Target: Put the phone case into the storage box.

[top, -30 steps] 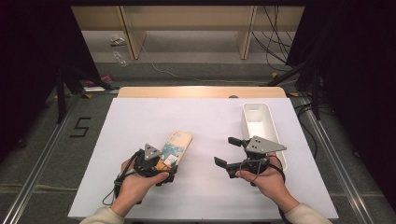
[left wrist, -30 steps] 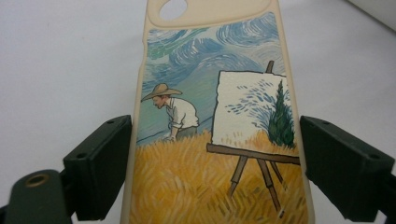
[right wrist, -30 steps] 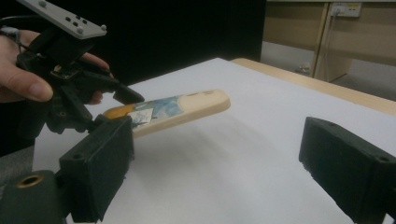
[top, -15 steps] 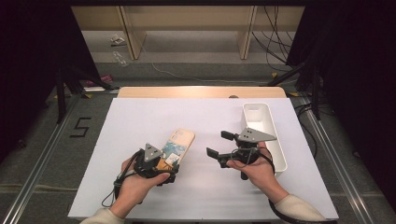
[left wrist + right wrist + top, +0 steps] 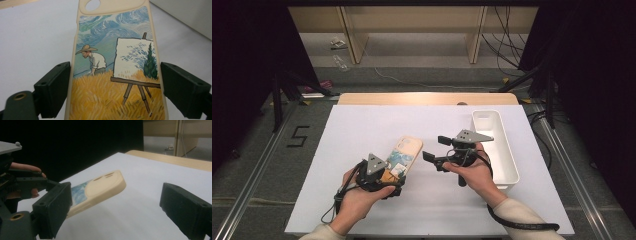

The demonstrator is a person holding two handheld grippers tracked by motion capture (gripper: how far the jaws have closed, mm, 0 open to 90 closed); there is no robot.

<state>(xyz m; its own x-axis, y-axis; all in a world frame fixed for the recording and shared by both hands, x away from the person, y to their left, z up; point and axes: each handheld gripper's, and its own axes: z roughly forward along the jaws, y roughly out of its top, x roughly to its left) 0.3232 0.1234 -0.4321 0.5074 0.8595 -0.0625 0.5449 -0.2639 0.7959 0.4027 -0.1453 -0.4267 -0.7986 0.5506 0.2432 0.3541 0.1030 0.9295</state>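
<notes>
the left gripper (image 5: 396, 176) clamps the phone case (image 5: 401, 156) by its long edges, far end lifted above the white table (image 5: 362, 130). the right gripper (image 5: 435, 149) is open beside it. risk: closing off-centre twists the case out of the left jaws.

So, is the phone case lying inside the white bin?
No, the phone case sits between the left tongs over the white table, well apart from the white bin on the right.
</notes>
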